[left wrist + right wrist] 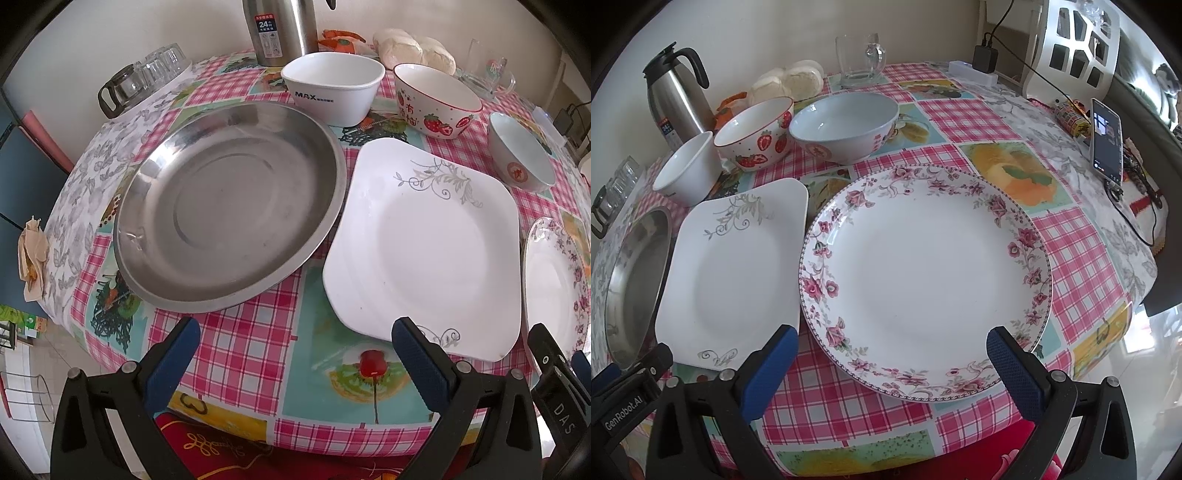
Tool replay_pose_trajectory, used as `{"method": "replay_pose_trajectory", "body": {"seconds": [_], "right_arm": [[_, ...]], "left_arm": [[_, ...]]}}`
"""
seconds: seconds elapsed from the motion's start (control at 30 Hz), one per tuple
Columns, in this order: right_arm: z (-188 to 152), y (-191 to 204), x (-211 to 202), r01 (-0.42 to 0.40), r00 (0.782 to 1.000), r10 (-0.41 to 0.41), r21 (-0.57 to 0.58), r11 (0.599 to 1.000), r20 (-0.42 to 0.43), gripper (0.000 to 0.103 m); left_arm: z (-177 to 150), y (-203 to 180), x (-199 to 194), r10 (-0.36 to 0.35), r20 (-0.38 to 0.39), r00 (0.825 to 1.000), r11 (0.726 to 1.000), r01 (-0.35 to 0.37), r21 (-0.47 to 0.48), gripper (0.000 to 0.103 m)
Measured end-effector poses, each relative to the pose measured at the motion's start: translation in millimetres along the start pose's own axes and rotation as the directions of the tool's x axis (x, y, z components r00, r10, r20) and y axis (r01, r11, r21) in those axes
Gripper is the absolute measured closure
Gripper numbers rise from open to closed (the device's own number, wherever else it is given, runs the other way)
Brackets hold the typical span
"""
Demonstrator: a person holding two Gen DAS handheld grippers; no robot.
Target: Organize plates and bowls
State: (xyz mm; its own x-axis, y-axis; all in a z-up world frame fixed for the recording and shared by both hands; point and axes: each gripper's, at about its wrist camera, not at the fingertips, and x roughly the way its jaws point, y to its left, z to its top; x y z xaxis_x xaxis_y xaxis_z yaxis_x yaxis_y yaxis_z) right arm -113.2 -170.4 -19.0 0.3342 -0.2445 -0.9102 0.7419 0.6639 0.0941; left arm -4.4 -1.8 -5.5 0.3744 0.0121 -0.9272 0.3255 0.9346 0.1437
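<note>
With both grippers, left (295, 343) and right (892, 350), spread empty, I judged the floral plate (923, 273) at twelve o'clock best gripped squarely by its near rim.

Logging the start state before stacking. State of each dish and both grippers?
steel plate: empty, flat on table
square white plate: empty, edge against the steel plate's rim
floral round plate: empty, flat
white MAX bowl: upright, empty
strawberry bowl: upright, empty
pale blue bowl: upright, empty
left gripper: open, holding nothing
right gripper: open, holding nothing
</note>
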Motion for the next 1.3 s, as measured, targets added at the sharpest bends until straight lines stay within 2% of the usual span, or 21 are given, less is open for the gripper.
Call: {"method": "replay_pose_trajectory", "body": {"seconds": [0.5, 0.87, 1.17, 1.3], "right_arm": [[-1, 1, 2, 0.003, 1.000, -0.003, -0.005, 1.000, -0.005, 0.000], [-3, 2, 3, 0.005, 1.000, -0.005, -0.009, 1.000, -0.006, 0.000], [-5, 8, 3, 0.006, 1.000, -0.006, -0.025, 1.000, -0.007, 0.000], [-5, 15, 2, 0.000, 1.000, 0.000, -0.041, 0.999, -0.004, 0.000]], "left_arm": [[3, 3, -1, -0.033, 0.001, 0.999, 0.999, 0.033, -0.008, 0.000], [4, 3, -1, -0.010, 0.006, 1.000, 1.000, 0.010, 0.001, 0.000], [2, 6, 2, -0.046, 0.010, 0.999, 0.999, 0.046, -0.024, 0.000], [6, 19, 3, -0.110, 0.028, 0.994, 0.990, 0.112, -0.081, 0.000]]}}
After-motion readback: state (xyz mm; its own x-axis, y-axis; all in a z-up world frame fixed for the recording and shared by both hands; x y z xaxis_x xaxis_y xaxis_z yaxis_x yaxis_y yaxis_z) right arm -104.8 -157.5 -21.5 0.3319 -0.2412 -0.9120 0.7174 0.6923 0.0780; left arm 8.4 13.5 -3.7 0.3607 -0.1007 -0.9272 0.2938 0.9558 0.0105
